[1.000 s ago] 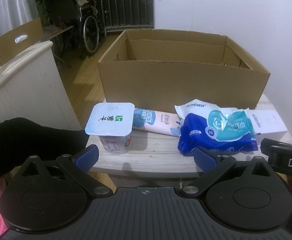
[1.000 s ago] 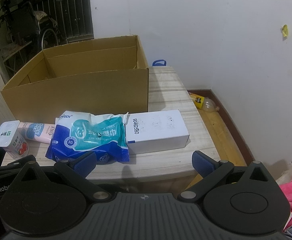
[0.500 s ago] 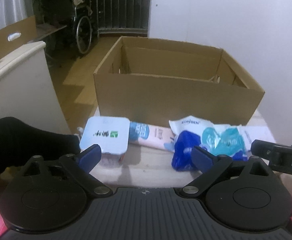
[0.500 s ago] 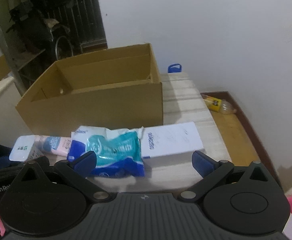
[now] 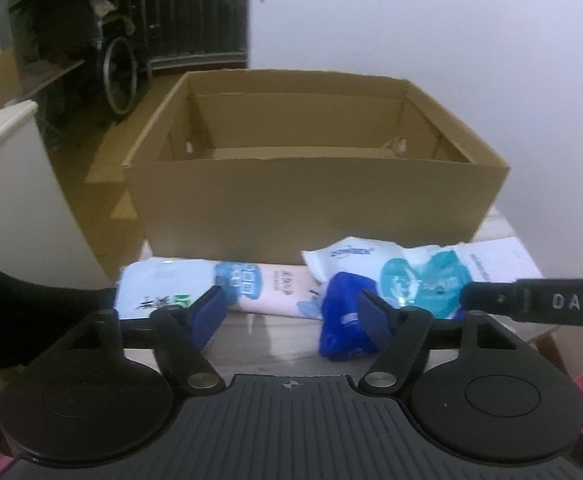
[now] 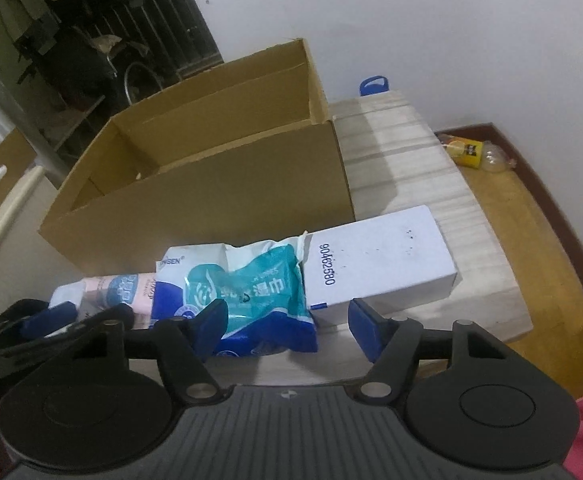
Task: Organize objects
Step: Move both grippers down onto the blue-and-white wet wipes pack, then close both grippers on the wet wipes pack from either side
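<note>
Behind the left gripper (image 5: 293, 306), its finger partly hides the yogurt cup (image 5: 153, 286); both it and the right gripper (image 6: 285, 322) are closing, grasping nothing.

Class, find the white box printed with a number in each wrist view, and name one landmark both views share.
Left wrist view: only a strip of the white box shows at the right edge, behind the wipes packet.
Right wrist view: the white box lies right of centre, beside the wipes packet.
Shared landmark: the open cardboard box behind it.
</note>
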`<state>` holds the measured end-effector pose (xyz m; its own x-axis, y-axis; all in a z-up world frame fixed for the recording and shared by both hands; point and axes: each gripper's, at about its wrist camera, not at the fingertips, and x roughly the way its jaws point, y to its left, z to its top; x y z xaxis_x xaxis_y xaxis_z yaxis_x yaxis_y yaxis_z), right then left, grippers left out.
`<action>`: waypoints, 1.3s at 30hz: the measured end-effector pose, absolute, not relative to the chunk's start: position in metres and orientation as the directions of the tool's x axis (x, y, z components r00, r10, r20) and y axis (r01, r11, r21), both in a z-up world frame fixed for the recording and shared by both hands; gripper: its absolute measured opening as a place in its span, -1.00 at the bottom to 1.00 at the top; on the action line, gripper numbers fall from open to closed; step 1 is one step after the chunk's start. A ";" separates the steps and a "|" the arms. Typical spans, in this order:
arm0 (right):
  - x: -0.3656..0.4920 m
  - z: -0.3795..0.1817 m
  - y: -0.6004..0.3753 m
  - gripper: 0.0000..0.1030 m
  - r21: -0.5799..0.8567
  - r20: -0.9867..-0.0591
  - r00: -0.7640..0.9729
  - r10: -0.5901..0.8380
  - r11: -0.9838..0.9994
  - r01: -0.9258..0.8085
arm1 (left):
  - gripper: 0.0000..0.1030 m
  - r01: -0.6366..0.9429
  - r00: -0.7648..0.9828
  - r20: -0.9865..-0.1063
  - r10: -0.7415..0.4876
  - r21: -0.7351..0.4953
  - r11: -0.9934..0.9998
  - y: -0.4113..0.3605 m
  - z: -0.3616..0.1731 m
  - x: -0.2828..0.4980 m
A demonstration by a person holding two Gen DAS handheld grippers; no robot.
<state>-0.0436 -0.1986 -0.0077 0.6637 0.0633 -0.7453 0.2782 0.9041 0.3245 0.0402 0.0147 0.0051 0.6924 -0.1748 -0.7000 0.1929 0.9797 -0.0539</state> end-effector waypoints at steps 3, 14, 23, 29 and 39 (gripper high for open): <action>-0.043 -0.009 -0.203 0.15 0.363 -0.741 0.664 0.096 0.890 0.276 | 0.11 0.239 0.656 -0.716 -0.239 -0.103 0.966 0.011 0.002 0.043; -0.030 -0.025 -0.206 -0.08 0.455 -0.744 0.638 0.199 0.849 0.267 | 0.05 0.266 0.534 -0.784 -0.317 -0.201 0.943 -0.001 -0.020 0.073; -0.029 -0.026 -0.203 -0.09 0.455 -0.744 0.634 0.212 0.855 0.247 | -0.12 0.220 0.475 -0.787 -0.395 -0.328 0.919 0.006 -0.030 0.085; -0.032 -0.024 -0.200 -0.11 0.444 -0.754 0.619 0.218 0.865 0.235 | -0.15 0.221 0.464 -0.800 -0.382 -0.313 0.924 0.004 -0.029 0.081; -0.041 -0.026 -0.200 -0.13 0.512 -0.745 0.596 0.301 0.830 0.221 | -0.17 0.218 0.434 -0.829 -0.353 -0.283 0.934 0.011 -0.023 0.071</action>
